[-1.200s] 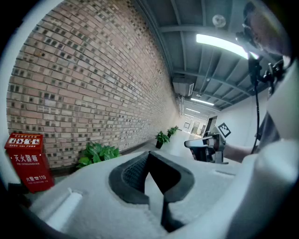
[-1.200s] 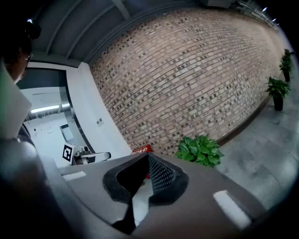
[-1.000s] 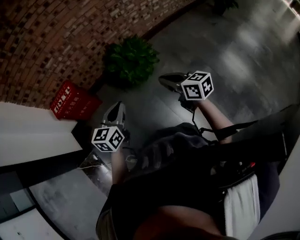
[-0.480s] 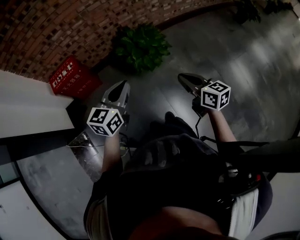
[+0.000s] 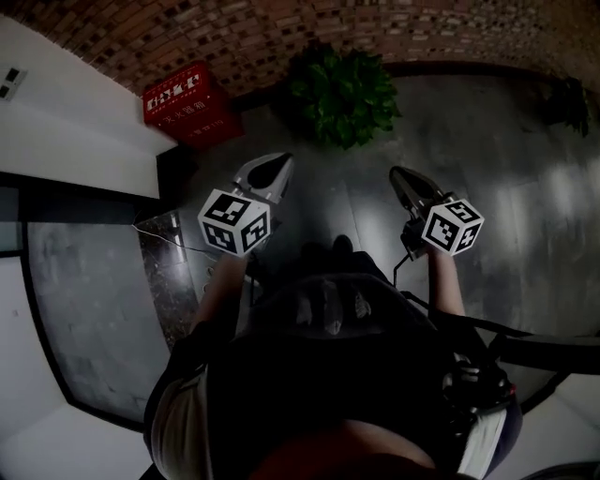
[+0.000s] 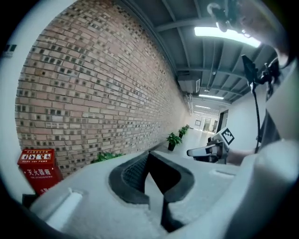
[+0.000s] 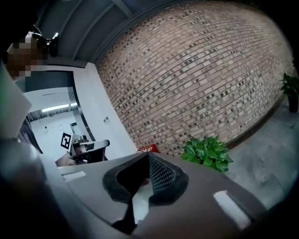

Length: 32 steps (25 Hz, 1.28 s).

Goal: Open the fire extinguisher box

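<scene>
Left gripper [image 5: 270, 169] and right gripper [image 5: 407, 180] are held with jaws pressed together, nothing gripped. Red fire extinguisher box [image 5: 187, 101] is seen well ahead-left of left gripper, plant [image 5: 345, 89] beside it, brick wall [image 5: 422, 28] behind.

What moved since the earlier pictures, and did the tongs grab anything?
The person turned toward the brick wall, so the red box with white lettering and the green leafy plant slid up and rightwards in the head view, now ahead of the left tongs and right tongs. Nothing was grabbed or released: both tongs stayed shut and empty, the box untouched.
</scene>
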Motion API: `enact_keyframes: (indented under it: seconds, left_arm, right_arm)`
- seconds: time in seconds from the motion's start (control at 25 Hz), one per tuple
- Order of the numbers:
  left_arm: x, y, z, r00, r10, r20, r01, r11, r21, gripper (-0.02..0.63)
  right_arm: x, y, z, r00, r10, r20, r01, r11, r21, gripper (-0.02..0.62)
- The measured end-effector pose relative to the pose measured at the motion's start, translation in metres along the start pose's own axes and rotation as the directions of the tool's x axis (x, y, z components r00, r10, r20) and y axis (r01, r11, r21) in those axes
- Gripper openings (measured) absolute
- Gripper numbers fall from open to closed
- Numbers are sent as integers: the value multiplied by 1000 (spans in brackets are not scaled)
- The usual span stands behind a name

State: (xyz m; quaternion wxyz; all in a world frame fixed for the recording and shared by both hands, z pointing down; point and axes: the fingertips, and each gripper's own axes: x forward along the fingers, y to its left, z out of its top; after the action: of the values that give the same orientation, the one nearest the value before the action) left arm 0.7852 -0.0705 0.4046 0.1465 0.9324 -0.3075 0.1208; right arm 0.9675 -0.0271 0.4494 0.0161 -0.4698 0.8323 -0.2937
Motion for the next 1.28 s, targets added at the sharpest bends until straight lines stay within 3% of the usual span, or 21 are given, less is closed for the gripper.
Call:
enact_keyframes:
  seconds: [0.36, 0.68, 0.96, 1.28]
  left_arm:
    - [9, 5, 3, 993, 116, -3, -117, 993, -27, 0]
    - [6, 19, -1, 979, 204, -1, -204, 978, -44, 0]
    - [-3, 37, -3, 977, 213, 14, -212, 976, -57, 0]
    - [-34, 100, 5, 970, 238, 57, -234, 969, -80, 0]
  right_arm:
    - [7, -35, 14, 996, 77, -50, -77, 997, -4, 2]
    - [26, -34, 14, 981, 152, -121, -156, 987, -28, 2]
    - [49, -21, 21, 977, 170, -131, -176, 984, -41, 2]
    - [103, 14, 27, 977, 164, -139, -174, 983, -60, 2]
